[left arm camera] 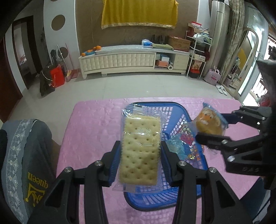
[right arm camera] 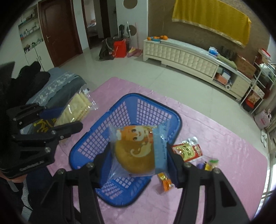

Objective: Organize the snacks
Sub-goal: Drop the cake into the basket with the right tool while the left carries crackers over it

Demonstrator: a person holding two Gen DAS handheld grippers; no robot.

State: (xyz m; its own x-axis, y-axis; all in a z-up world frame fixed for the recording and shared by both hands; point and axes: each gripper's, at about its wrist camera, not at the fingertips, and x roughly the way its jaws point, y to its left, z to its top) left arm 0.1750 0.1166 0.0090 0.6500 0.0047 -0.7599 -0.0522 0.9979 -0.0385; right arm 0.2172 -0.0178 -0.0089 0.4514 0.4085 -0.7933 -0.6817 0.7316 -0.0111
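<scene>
A long white cabinet (left arm camera: 120, 59) stands against the far wall — the landmark for the rest. Above it hangs a yellow cloth (left arm camera: 139, 13) with a gold hem. On its top, at the left end, lie oranges (left arm camera: 95, 48); toward the right end sit a tissue pack (left arm camera: 147, 43) and a cardboard box (left arm camera: 179, 42). Left of the cabinet, on the tiled floor, a red bag (left arm camera: 57, 76) leans by a black bag (left arm camera: 45, 81). Right of it stands a white rack (left arm camera: 198, 56) full of boxes, then a pink bag (left arm camera: 213, 76) and white slippers (left arm camera: 221, 89). Far left of the cabinet is a dark wooden door (right arm camera: 57, 31) — nearer the camera, a folded grey blanket (left arm camera: 25, 155).
</scene>
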